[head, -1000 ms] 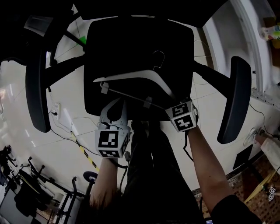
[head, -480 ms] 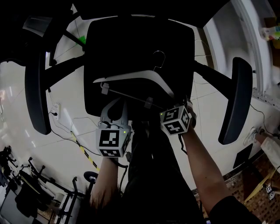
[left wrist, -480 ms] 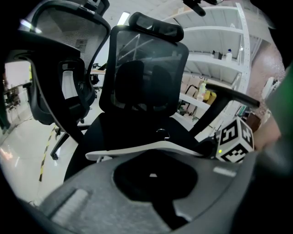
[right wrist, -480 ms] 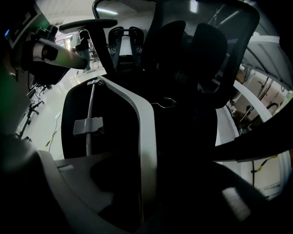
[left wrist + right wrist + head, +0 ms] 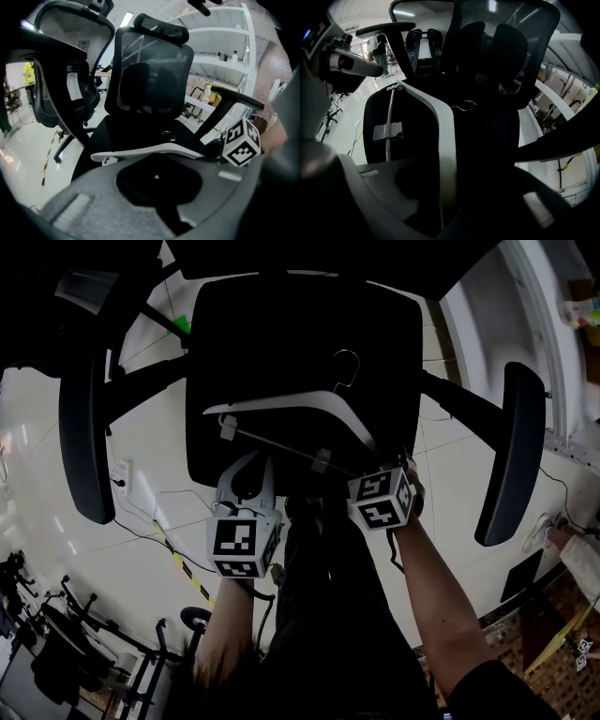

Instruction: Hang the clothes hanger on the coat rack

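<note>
A white clothes hanger (image 5: 281,407) with a metal hook (image 5: 345,367) lies flat on the black seat of an office chair (image 5: 300,324). My right gripper (image 5: 371,460) is at the hanger's right end. In the right gripper view the hanger's arm (image 5: 443,136) runs down between the jaws, which are closing; I cannot see the pads pressing on it. My left gripper (image 5: 255,465) rests at the seat's front edge, just short of the hanger (image 5: 150,150), holding nothing. Whether its jaws are apart is unclear. No coat rack is in view.
The chair's armrests (image 5: 80,427) (image 5: 511,456) flank the seat, and its mesh backrest (image 5: 150,61) rises behind. A second chair (image 5: 61,70) stands to the left. White shelving (image 5: 225,47) is at the back right. Cables and striped tape (image 5: 183,563) lie on the floor.
My right gripper has rolled and shifted slightly left at the hanger's right end. The hanger and my left gripper have stayed put.
</note>
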### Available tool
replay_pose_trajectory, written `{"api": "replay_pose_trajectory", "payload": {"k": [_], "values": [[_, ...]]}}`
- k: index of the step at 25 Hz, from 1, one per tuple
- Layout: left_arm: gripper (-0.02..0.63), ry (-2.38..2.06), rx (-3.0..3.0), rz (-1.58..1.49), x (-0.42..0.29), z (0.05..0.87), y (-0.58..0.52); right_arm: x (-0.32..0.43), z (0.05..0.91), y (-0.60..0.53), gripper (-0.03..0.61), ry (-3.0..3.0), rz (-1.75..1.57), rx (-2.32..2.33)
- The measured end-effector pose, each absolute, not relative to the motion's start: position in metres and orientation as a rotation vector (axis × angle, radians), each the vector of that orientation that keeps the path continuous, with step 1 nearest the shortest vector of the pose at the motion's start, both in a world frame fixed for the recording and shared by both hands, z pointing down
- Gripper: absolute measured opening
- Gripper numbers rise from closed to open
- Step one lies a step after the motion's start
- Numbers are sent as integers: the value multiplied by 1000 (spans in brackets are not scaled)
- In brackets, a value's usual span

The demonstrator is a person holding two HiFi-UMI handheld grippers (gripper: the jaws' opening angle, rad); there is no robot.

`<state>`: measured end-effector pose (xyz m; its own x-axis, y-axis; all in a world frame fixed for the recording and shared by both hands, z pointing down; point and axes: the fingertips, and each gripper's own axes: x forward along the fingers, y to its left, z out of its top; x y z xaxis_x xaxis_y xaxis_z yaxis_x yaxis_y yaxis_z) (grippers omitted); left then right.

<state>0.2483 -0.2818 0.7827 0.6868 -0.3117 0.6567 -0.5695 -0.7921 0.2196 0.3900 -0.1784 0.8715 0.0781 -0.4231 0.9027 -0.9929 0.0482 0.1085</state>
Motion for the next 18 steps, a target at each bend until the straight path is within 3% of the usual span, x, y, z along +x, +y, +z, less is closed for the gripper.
{"api": "replay_pose_trajectory", "payload": {"k": [18], "values": [[5, -722, 2557, 744, 236, 726, -290, 396, 782, -193, 117, -1446, 579, 1721]]}}
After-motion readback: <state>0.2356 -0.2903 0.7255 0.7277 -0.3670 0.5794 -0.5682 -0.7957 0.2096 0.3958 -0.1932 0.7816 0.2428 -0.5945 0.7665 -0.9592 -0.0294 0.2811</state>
